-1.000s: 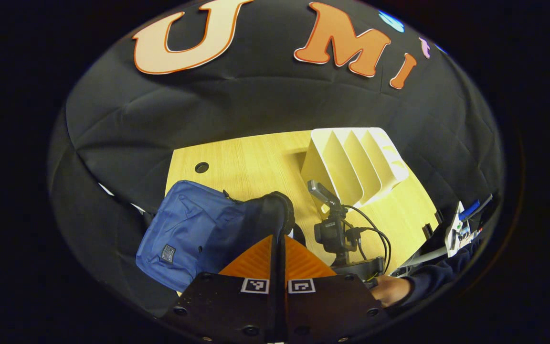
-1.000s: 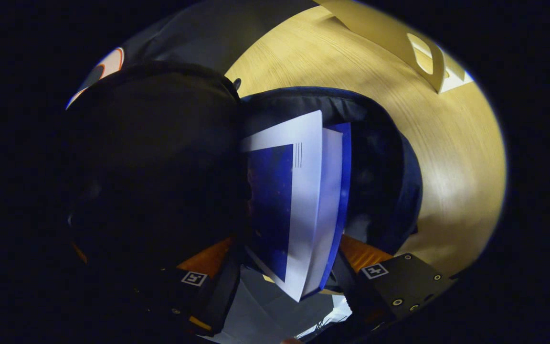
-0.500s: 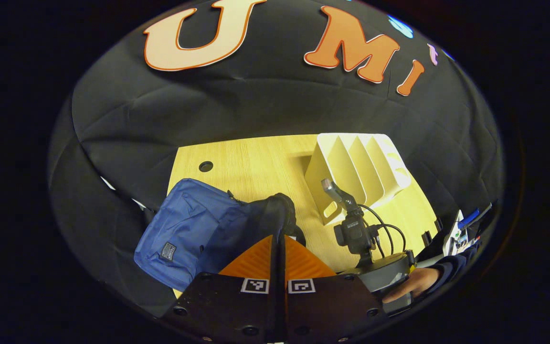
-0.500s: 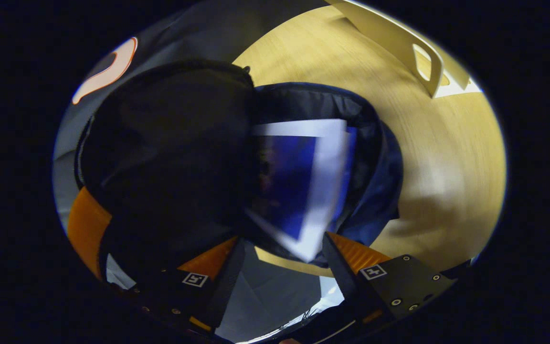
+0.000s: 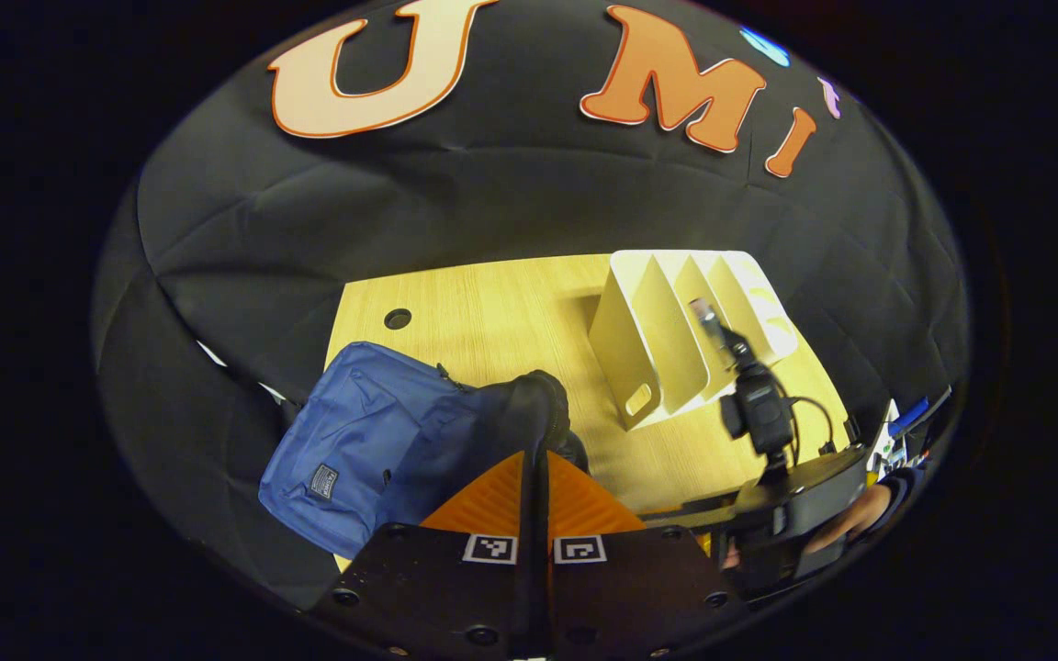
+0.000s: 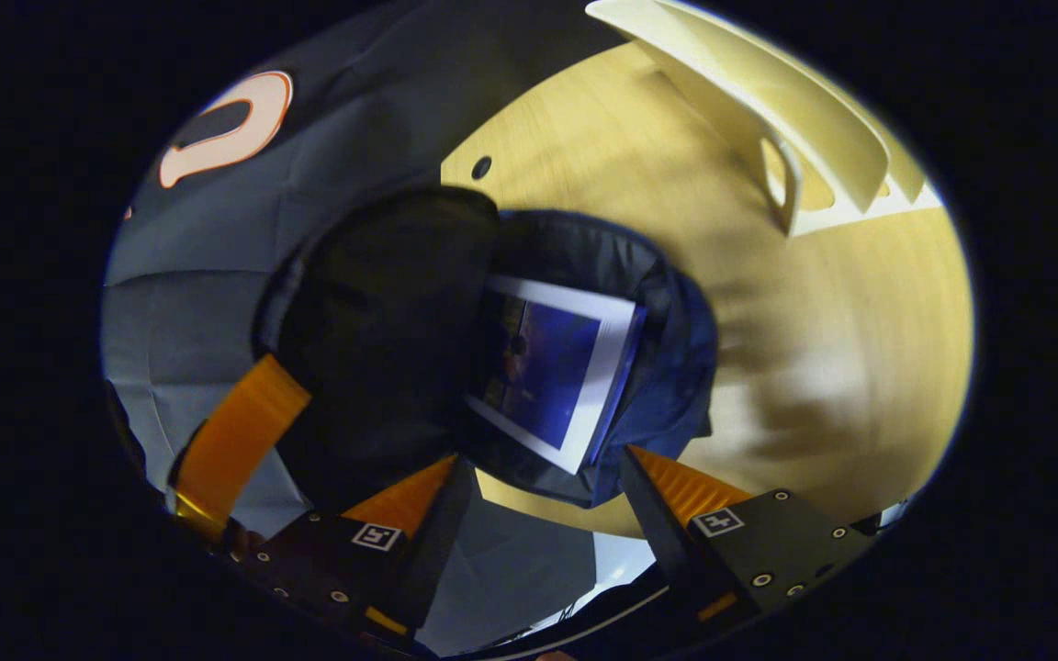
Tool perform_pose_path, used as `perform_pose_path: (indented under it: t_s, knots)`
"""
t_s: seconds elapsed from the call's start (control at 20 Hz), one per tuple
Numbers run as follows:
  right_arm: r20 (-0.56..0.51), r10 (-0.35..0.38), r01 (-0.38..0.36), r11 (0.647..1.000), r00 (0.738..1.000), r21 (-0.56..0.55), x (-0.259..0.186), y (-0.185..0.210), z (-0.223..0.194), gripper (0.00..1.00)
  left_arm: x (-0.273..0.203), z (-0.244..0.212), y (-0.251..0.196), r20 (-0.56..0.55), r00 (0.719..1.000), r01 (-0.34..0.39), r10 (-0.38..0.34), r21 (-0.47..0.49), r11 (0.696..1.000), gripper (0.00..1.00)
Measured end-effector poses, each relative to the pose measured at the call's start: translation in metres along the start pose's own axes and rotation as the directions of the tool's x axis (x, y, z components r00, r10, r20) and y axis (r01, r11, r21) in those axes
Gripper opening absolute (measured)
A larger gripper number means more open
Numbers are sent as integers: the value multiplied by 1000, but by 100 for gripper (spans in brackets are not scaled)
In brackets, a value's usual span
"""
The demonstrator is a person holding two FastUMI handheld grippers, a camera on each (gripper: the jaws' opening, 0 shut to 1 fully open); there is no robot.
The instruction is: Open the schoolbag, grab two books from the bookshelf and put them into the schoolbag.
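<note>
Inside open schoolbag [image 6: 667,367] — book [image 6: 552,372], right tool [image 6: 543,482] spread above

The left claw [image 5: 536,459] is closed tight, while the right claw [image 6: 538,468] gapes wide.

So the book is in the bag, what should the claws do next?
Probably let go: the left claw is pinching the bag's flap, the book sits inside, the bookshelf looks empty, and the right claw is open.
</note>
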State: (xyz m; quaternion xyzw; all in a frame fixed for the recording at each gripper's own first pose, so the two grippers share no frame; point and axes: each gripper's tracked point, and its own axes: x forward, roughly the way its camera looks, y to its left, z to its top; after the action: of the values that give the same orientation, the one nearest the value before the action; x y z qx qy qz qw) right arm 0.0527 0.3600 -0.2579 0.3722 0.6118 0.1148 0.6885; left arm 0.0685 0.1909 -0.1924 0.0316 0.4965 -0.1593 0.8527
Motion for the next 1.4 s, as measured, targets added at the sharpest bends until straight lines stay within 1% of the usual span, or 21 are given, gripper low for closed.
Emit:
perform_pose_path:
  t_s: [0.25, 0.35, 0.5, 0.65, 0.75, 0.85, 0.9, 1.0, 1.2, 1.3, 1.4]
  knots:
    - [150, -36, 31, 999, 988, 39, -43, -30, 42, 98, 6, -7, -7, -10, 1000, -15, 15, 5, 1000, 0]
    - [202, -28, 22, 999, 979, 28, -58, -35, 55, 97, 9, -12, -10, -18, 1000, -18, 18, 3, 1000, 0]
    - [298, -12, -1, 999, 954, 43, -86, -42, 83, 97, 13, -17, -20, -28, 999, -18, 18, -5, 1000, 1]
    - [386, -36, 19, 999, 922, 47, -113, -56, 103, 97, 19, -23, -28, -37, 999, -20, 19, -7, 1000, 1]
    - [417, -42, 25, 999, 908, 47, -131, -62, 113, 97, 21, -27, -28, -33, 999, -29, 28, -12, 1000, 1]
    - [462, -54, 38, 998, 885, 45, -152, -70, 124, 97, 23, -32, -32, -34, 998, -46, 46, 5, 999, 1]
    - [486, -65, 52, 998, 872, 40, -161, -74, 128, 97, 25, -34, -37, -37, 998, -47, 47, 6, 999, 0]
    - [535, -78, 79, 997, 841, 21, -178, -80, 137, 97, 28, -36, -40, -32, 997, -69, 70, 26, 997, 0]
    - [622, -116, 172, 985, 775, -30, -216, -92, 149, 97, 34, -40, -45, -20, 993, -114, 115, 54, 992, 1]
    - [665, -130, 220, 974, 735, -53, -234, -98, 157, 97, 36, -42, -50, -11, 991, -133, 134, 52, 990, 1]
    - [697, -145, 264, 962, 702, -66, -249, -106, 162, 97, 39, -47, -54, -8, 989, -147, 147, 49, 988, 1]
